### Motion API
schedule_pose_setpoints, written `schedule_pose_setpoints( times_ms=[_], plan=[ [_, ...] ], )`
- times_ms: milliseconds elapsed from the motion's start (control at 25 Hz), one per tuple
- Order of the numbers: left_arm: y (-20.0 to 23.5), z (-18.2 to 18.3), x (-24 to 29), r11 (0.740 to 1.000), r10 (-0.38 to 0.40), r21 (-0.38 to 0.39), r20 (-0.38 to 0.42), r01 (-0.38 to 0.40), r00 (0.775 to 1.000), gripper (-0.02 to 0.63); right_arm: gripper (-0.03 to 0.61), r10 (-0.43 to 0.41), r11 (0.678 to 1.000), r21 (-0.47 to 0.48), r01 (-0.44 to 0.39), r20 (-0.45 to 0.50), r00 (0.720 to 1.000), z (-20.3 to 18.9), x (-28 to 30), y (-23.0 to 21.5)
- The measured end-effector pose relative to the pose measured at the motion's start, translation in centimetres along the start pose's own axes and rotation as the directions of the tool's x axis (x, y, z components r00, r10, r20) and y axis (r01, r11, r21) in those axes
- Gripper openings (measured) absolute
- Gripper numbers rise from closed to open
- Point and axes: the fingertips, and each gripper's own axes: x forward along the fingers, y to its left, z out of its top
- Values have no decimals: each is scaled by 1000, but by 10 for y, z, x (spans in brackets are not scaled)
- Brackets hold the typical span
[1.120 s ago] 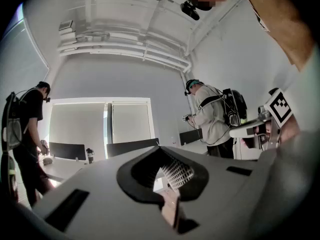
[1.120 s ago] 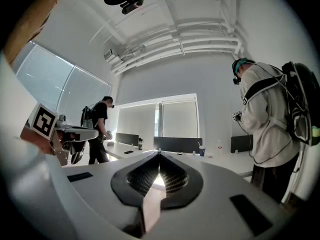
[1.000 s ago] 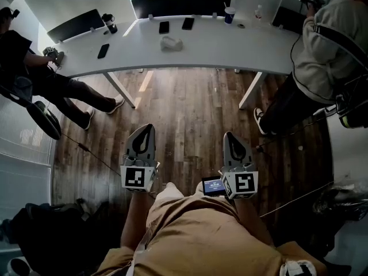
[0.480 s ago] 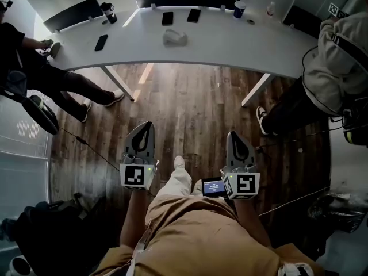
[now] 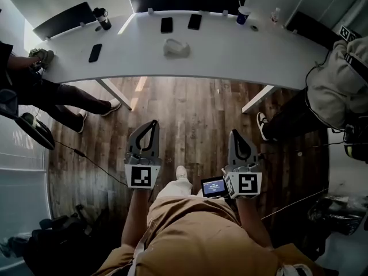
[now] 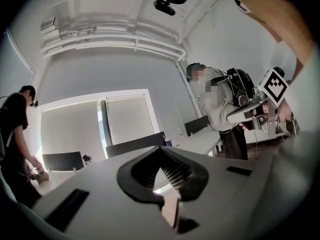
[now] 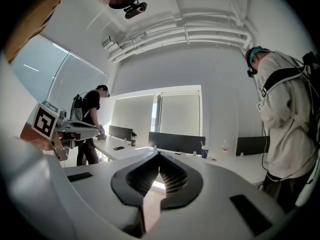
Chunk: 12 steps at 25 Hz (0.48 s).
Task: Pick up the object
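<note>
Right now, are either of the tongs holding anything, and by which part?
Nothing is held: the left tongs and the right tongs are both shut, with nothing between them.

Both grippers sit side by side in the lower middle of the head view: left gripper left of center, right gripper right of it. Both point level, toward the top of the frame. Jaws pressed together on each, nothing between them. Left forearm and right forearm run back toward the bottom edge.

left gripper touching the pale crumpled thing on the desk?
Apart. Head view: left gripper is over the wood floor, with bare floor between its tip and the desk holding the pale crumpled thing.
</note>
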Motion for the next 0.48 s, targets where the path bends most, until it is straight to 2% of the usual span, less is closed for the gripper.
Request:
schedule_pose_setpoints(
  times_ms=[240, 480],
  plan=[
    [31, -14, 29, 999, 11, -42, -14, -12, 1000, 8, 9, 6, 1000, -7, -6, 32, 999, 12, 33, 1],
    [49, -31, 78, 998, 36, -41, -24, -37, 999, 8, 9, 23, 1000, 2, -23, 22, 1000, 6, 81, -19]
  ],
)
